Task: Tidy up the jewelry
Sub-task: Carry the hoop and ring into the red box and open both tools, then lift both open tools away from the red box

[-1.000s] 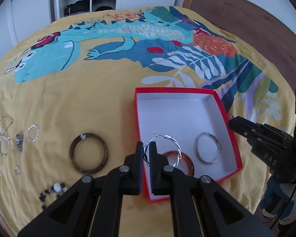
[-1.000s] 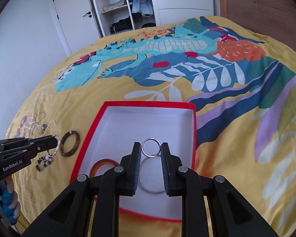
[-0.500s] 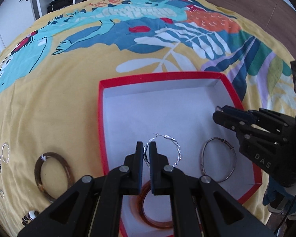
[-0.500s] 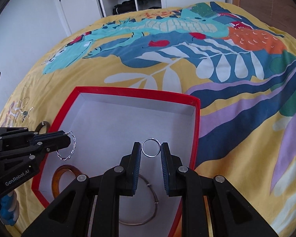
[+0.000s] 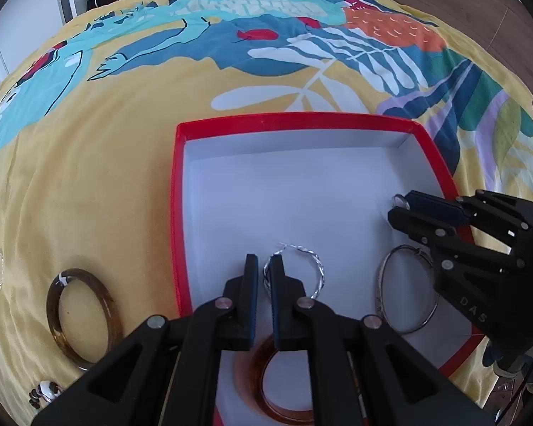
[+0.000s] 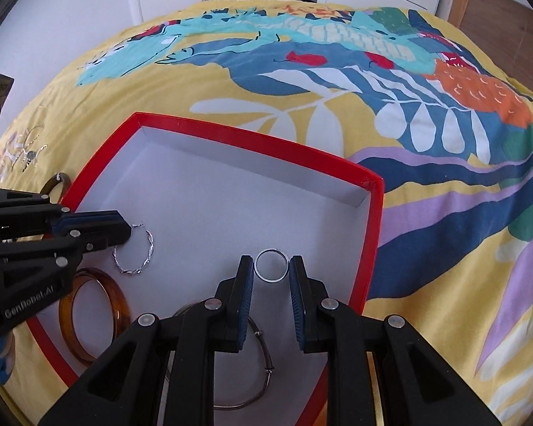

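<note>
Already the red box [image 5: 176,213] holds two bangles; each hand-held gripper grasps more, left [image 5: 263,277] a twisted hoop earring [image 5: 316,269], right [image 6: 270,271] a ring [image 6: 270,268]; a brown bangle [image 5: 81,316] and small pieces remain on the bed.

Bright, even daylight, soft shadows, strong fisheye bending, perhaps slightly soft edges

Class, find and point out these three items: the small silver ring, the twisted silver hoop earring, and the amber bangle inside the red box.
Small silver ring [image 6: 271,250], right wrist view, top band.
Twisted silver hoop earring [image 5: 319,272], left wrist view, right curve.
Amber bangle [image 6: 119,301], right wrist view, right rim.
</note>
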Tool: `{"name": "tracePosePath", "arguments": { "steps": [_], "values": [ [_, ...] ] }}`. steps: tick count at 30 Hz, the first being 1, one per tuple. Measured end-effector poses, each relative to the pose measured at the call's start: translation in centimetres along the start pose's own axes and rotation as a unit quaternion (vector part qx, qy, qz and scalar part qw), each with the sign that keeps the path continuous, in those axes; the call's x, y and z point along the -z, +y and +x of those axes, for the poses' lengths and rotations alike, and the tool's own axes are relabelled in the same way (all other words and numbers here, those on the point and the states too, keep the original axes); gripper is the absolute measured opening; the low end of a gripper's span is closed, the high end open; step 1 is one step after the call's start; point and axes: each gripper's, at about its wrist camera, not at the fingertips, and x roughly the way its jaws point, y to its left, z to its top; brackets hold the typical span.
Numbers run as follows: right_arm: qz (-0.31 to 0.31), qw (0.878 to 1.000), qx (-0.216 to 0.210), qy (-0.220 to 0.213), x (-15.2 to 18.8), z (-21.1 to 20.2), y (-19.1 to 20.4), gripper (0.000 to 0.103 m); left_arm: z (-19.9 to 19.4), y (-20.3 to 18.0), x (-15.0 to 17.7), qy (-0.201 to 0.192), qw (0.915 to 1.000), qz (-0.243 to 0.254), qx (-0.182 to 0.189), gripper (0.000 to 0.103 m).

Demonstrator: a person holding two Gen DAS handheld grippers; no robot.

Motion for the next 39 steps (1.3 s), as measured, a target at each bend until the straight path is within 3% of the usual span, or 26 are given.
{"name": "tracePosePath", "arguments": {
  "steps": [4,10,15,17,18,31,39],
  "values": [
    [0.02,1.0,-0.003,-0.014,0.0,-1.7,-0.7,0.024,-1.2,0.4,0.1,-0.006,0.9998,-0.01,0.016,0.023],
    [0.065,0.996,-0.001,-0.054,0.7,-6.8,-1.8,0.03,-5.8,0.5,0.8,-0.034,0.9987,-0.021,0.032,0.025],
    [0.091,0.992,-0.002,-0.09,1.8,-12.3,-1.1,0.039,-10.9,0.9,2.6,-0.059,0.9979,-0.011,0.024,0.028],
    [0.094,0.99,-0.006,-0.104,2.1,-14.3,-0.3,0.041,-13.0,1.6,3.7,-0.062,0.9978,-0.013,0.02,0.042],
    [0.095,0.989,-0.007,-0.113,2.4,-15.5,0.4,0.043,-14.3,2.1,4.5,-0.066,0.9976,-0.016,0.017,0.043],
    [0.068,0.983,-0.033,-0.168,5.7,-24.7,8.8,0.045,-25.5,11.2,15.7,-0.107,0.9894,-0.081,-0.055,0.044],
    [0.064,0.98,-0.043,-0.185,8.1,-28.1,12.4,0.046,-30.8,17.1,22.9,-0.137,0.9751,-0.143,-0.099,0.044]
  ]
}}
